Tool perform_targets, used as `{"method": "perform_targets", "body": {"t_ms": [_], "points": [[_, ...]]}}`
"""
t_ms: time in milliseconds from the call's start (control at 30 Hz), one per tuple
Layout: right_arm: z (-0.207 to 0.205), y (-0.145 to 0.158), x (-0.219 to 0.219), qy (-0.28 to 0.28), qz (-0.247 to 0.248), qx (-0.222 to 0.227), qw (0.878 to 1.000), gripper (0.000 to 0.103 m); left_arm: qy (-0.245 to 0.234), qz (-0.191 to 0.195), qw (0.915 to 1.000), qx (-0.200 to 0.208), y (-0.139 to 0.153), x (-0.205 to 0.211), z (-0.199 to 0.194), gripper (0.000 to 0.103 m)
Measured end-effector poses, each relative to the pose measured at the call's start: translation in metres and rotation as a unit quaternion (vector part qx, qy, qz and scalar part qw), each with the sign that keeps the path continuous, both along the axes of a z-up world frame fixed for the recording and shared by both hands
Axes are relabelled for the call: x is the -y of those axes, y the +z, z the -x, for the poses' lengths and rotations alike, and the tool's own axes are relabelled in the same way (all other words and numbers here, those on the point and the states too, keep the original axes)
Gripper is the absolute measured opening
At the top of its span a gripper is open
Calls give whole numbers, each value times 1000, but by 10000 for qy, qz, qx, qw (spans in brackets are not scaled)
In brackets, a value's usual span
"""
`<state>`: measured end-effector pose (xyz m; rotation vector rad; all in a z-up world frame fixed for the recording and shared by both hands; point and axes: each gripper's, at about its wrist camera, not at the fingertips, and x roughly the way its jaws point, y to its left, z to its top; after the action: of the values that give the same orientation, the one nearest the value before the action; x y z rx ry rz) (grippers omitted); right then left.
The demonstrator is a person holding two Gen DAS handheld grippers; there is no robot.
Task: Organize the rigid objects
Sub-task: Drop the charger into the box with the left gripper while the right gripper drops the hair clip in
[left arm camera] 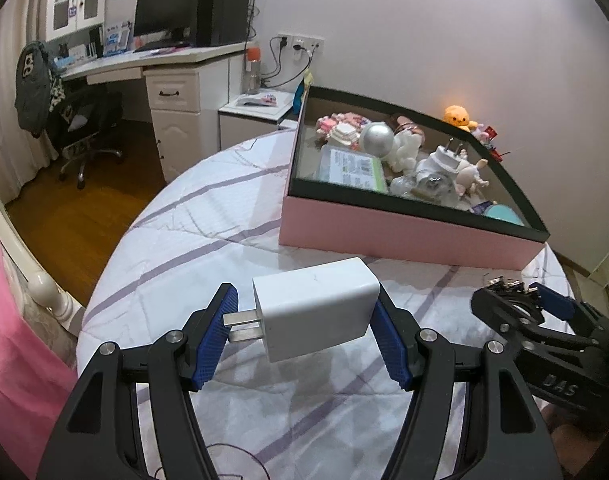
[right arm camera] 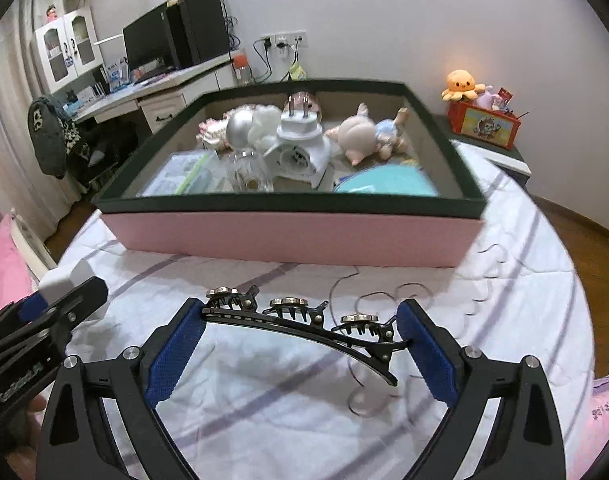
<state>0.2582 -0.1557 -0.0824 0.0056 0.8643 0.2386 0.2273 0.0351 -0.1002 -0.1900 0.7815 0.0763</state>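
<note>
My left gripper (left arm camera: 302, 300) is shut on a white plug-in charger (left arm camera: 316, 308): one blue pad rests on its metal prongs, the other on its body. It hangs above the quilt, in front of the pink box (left arm camera: 404, 240). My right gripper (right arm camera: 300, 312) is shut lengthwise on a long black hair clip (right arm camera: 304, 322) with three small claw clips along it, and its shadow falls on the quilt below. The pink box with a dark rim (right arm camera: 288, 236) lies straight ahead and holds several toys, a silver ball and another plug. In the right wrist view the left gripper (right arm camera: 60, 304) shows at the left edge.
A white quilt with purple stripes (right arm camera: 264, 400) covers the bed. A thin wire loop (right arm camera: 360, 400) lies on it under the clip. Beyond the box stand a desk with a monitor (left arm camera: 164, 8), an office chair (left arm camera: 84, 120) and a nightstand with an orange plush (right arm camera: 460, 84).
</note>
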Motion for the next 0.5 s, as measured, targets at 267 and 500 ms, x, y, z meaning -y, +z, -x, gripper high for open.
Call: {"method": "perform_targets", "body": {"t_ms": [267, 500], "points": [[12, 33, 11, -1, -176, 299, 9994, 97, -114, -63, 9995, 287, 30, 7, 10, 67], [7, 68, 24, -18, -360, 688, 9970, 97, -251, -169, 9971, 698, 70, 12, -2, 67]]}}
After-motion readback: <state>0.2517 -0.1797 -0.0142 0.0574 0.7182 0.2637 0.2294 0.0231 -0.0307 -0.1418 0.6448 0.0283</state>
